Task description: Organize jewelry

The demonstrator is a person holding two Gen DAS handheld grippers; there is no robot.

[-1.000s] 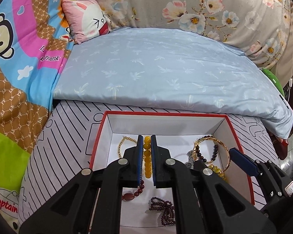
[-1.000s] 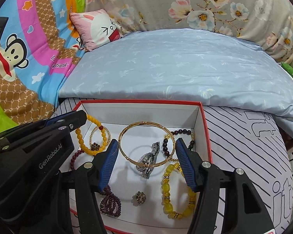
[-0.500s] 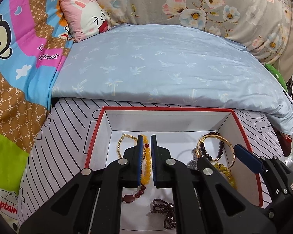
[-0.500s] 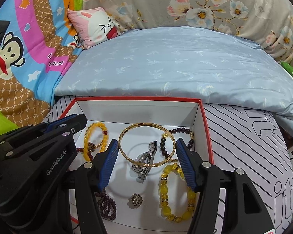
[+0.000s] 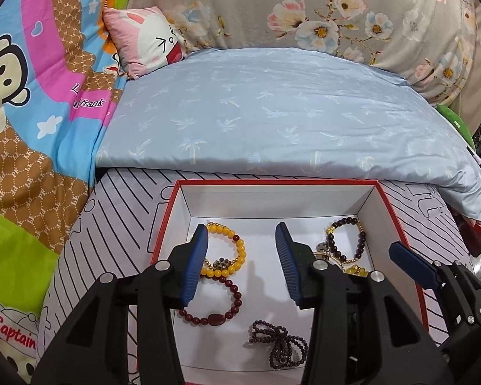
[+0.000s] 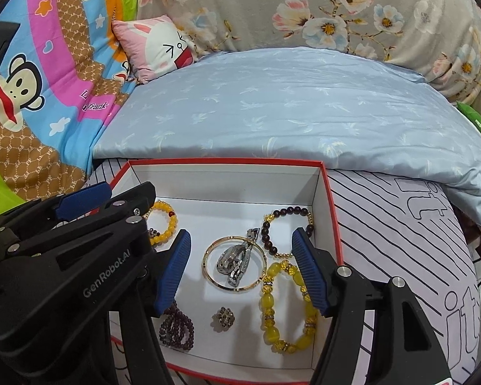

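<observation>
A red-rimmed white box [image 5: 274,183] [image 6: 227,162] holds the jewelry. My left gripper [image 5: 242,261] is open and empty above the box floor. An orange bead bracelet [image 5: 237,256] [image 6: 170,224] lies by its left finger, a dark red bead bracelet [image 5: 223,304] below it and a coiled purple bead string [image 5: 280,346] [image 6: 176,327] at the front. My right gripper [image 6: 242,271] is open and empty over a gold bangle [image 6: 235,263] with a silver watch [image 6: 237,261] inside. A yellow bead bracelet [image 6: 287,308], a dark bead bracelet [image 6: 285,231] [image 5: 348,240] and a small brooch [image 6: 223,319] lie nearby.
The box sits on a white, black-striped cushion [image 5: 118,211] [image 6: 400,240]. Behind it lies a light blue quilt [image 5: 272,112] [image 6: 288,102], a pink bunny pillow [image 5: 144,38] and a floral cover [image 5: 336,12]. A cartoon monkey blanket [image 5: 25,96] is at the left.
My left gripper has opened and let go of the orange bead bracelet, which now lies in the box. Both grippers have pulled back a little; the right stays open.
</observation>
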